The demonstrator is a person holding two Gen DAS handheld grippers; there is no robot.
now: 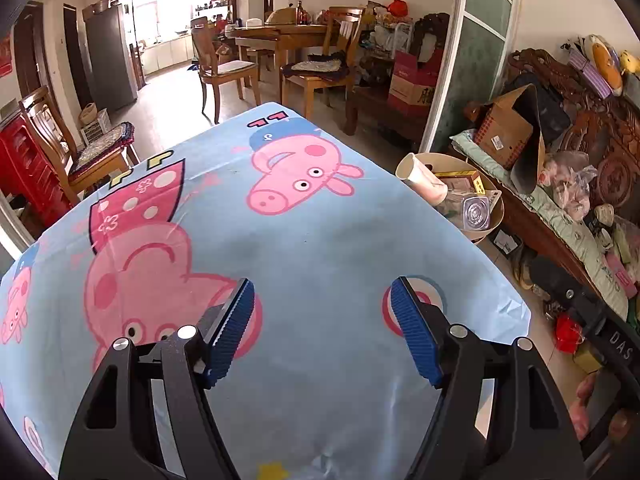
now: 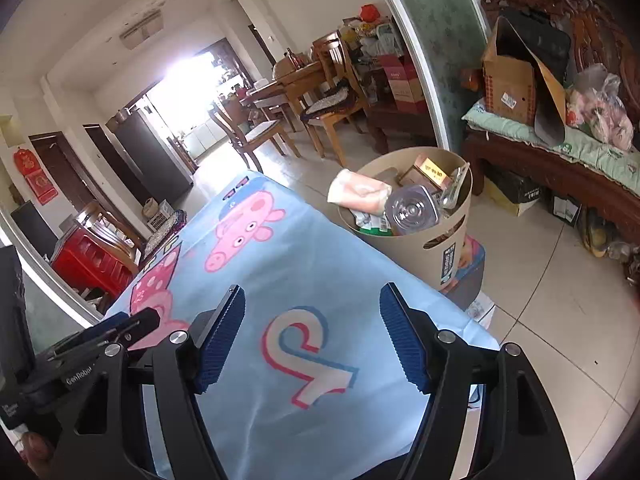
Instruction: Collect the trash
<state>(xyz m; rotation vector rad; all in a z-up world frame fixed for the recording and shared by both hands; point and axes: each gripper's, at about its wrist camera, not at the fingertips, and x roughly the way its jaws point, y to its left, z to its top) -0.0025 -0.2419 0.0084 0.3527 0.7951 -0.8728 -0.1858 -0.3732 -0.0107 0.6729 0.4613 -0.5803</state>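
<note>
A beige round bin (image 2: 444, 240) stands on a box off the table's right edge, filled with trash: a paper cup (image 2: 358, 192), a clear plastic bottle (image 2: 412, 210), a yellow carton (image 2: 430, 170). The left wrist view shows the same bin (image 1: 486, 224) beyond the table's right side, with the cup (image 1: 422, 178) and bottle (image 1: 476, 212) in it. My left gripper (image 1: 322, 330) hangs open over the blue cartoon-pig tablecloth (image 1: 320, 240), nothing between its blue pads. My right gripper (image 2: 312, 340) is open too, above the cloth (image 2: 280, 264) near the bin side, empty.
The left gripper's body (image 2: 100, 332) shows at the lower left of the right wrist view. A carved wooden bench (image 2: 560, 152) with a cardboard box (image 2: 510, 88) and bags runs along the right. Wooden chairs (image 1: 228, 68) and a dining table (image 1: 288, 36) stand beyond; red crates (image 1: 28, 168) at left.
</note>
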